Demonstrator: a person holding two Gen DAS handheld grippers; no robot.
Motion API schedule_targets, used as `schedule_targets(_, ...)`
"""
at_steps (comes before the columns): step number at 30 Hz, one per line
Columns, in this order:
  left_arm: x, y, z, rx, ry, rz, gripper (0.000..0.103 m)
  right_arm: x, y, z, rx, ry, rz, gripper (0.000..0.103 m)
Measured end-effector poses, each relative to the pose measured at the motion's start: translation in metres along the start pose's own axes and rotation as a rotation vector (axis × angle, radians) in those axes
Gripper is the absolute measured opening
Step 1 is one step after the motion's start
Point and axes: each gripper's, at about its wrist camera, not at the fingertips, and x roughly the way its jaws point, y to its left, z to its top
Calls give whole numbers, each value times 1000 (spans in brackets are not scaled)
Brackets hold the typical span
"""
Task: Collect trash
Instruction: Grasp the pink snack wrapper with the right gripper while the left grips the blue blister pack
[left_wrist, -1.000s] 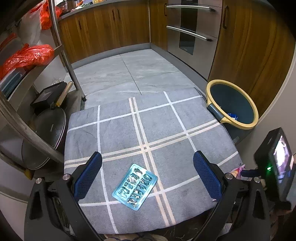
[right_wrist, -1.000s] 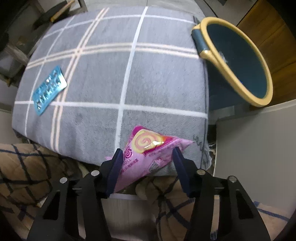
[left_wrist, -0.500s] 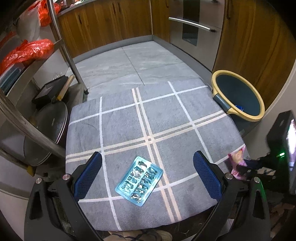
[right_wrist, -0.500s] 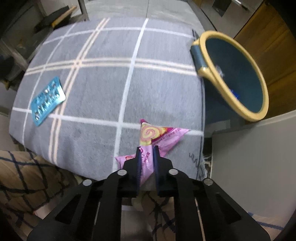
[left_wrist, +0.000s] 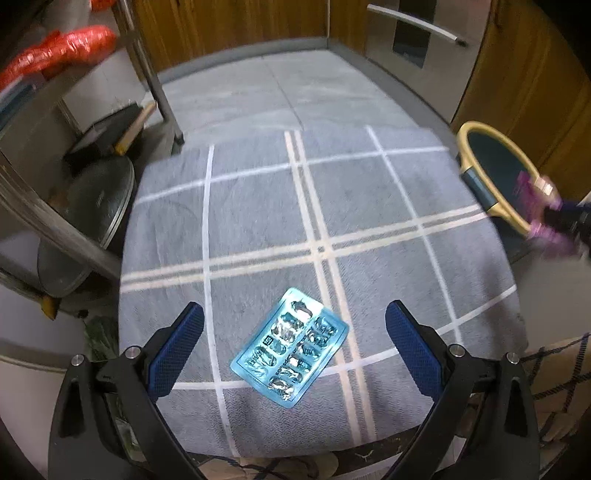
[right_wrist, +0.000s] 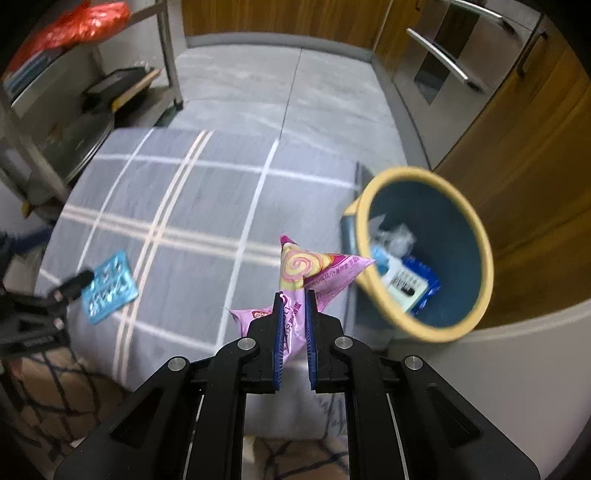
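My right gripper (right_wrist: 294, 299) is shut on a pink candy wrapper (right_wrist: 314, 267) and holds it in the air above the cloth's right edge, just left of the yellow-rimmed blue bin (right_wrist: 476, 236). The bin (left_wrist: 480, 136) holds several pieces of trash. The wrapper (left_wrist: 532, 192) also shows blurred at the right of the left wrist view. My left gripper (left_wrist: 293, 325) is open and hovers over a blue blister pack (left_wrist: 290, 347) that lies on the grey checked cloth (left_wrist: 258, 206). The pack (right_wrist: 109, 286) also shows in the right wrist view.
A metal rack (left_wrist: 147, 66) with red bags (left_wrist: 62, 48) stands at the left, with a round pan lid (left_wrist: 88, 199) and a dark box (left_wrist: 107, 133) below. Wooden cabinets (right_wrist: 517, 147) and an oven (right_wrist: 454, 66) stand behind. The left gripper (right_wrist: 70, 290) shows dark at the left.
My right gripper closed on the pink wrapper, lifted it off the cloth and carried it right toward the bin. My left gripper moved forward a little over the blister pack.
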Motion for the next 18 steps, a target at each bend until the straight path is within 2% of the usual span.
schedule_targets(4, 22, -6, -5, 53, 41, -16, 97, 14, -5, 1, 73, 27, 75, 11)
schedule_targets(8, 45, -19, -11, 176, 82, -2, 97, 12, 8, 7, 51, 4, 114, 11)
schedule_targets(10, 54, -13, -13, 158, 97, 0, 97, 11, 12, 8, 49, 5, 138, 11)
schedule_targets(12, 65, -4, -16, 114, 134, -35, 97, 12, 13, 9, 53, 7, 154, 11)
schedule_targets(15, 78, -1, -21, 136, 173, -7, 97, 13, 12, 10, 60, 12, 172, 11)
schedule_targets(18, 86, 2, -22, 111, 196, -28, 97, 13, 11, 13, 73, 11, 190, 11)
